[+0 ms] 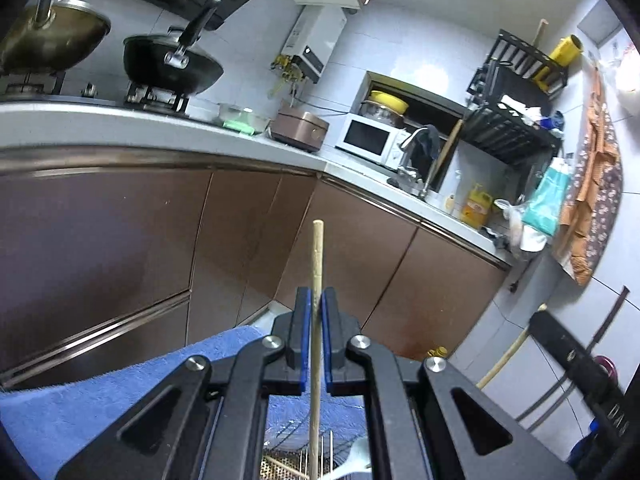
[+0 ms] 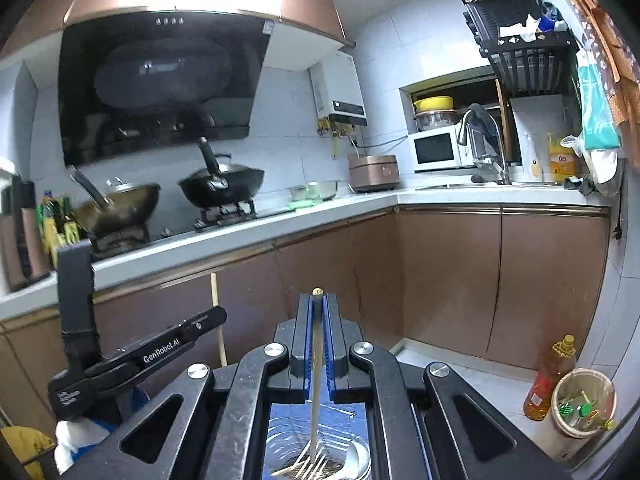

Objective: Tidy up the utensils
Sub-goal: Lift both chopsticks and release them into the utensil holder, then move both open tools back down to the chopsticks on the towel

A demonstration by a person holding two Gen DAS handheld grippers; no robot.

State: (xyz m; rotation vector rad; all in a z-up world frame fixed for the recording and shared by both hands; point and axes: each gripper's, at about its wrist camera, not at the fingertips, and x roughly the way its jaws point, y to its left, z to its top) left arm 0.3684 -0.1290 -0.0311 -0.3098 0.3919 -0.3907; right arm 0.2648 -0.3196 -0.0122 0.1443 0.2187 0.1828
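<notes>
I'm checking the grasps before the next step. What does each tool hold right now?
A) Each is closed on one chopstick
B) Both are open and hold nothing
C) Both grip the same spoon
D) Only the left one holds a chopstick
A: the left tool is closed on a chopstick that sticks out past its tips, and the right tool is closed on another chopstick whose end shows at its tips.

I see a black wok [image 2: 222,186] on the stove, a white microwave [image 2: 436,148] on the counter, and a bin [image 2: 582,408] beside an oil bottle [image 2: 550,380].
</notes>
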